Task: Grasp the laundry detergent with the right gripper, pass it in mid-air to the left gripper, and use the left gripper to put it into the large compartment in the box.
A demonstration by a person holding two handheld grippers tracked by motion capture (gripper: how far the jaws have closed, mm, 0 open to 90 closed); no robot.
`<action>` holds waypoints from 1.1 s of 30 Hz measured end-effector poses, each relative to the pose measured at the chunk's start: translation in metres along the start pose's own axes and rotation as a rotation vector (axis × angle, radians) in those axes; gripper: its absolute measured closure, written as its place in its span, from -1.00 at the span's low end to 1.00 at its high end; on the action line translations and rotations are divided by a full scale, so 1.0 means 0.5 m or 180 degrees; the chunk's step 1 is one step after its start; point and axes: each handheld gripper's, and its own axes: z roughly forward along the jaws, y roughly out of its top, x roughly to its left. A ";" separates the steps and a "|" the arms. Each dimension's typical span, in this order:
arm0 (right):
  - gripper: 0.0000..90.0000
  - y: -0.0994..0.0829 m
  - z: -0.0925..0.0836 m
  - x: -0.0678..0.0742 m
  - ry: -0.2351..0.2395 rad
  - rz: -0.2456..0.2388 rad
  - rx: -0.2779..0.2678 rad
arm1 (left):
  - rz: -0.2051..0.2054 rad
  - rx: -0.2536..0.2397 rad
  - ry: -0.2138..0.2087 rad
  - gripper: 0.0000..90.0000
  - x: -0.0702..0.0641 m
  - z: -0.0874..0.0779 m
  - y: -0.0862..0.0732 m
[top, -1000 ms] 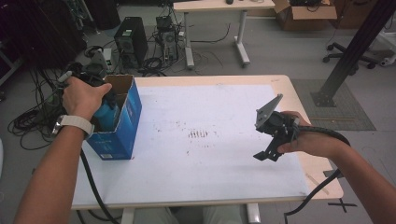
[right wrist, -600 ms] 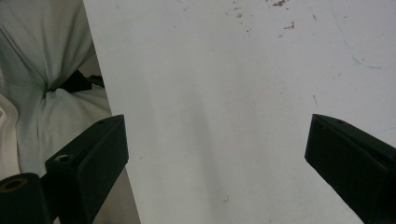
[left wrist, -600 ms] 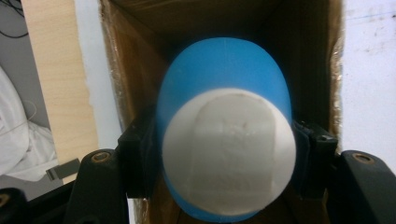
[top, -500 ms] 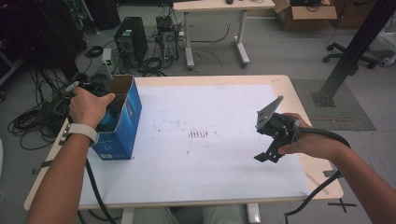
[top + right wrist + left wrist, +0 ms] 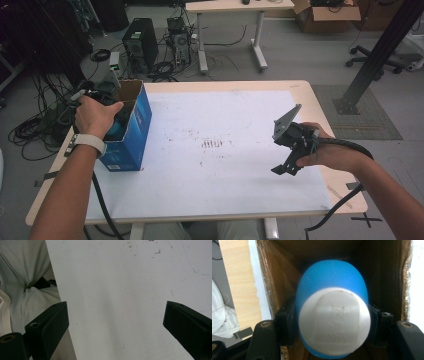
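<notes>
Blue egg-shaped plastic bottle point(image 5: 332, 277), flat white cap point(image 5: 334, 322), cardboard box point(image 5: 277, 290)

We note even, soft overhead light in the high view, with faint shadows on the white table point(image 5: 225, 120) and mild bending at the edges, while the left gripper view is dim inside the box point(image 5: 287, 277), its near bottle point(image 5: 332, 315) soft and slightly overexposed.
</notes>
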 end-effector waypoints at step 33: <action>-0.84 0.004 -0.023 0.028 -0.0015 -0.0074 0.0009 | 0.0049 -0.0106 -0.0021 -0.49 0.003 -0.102 -0.027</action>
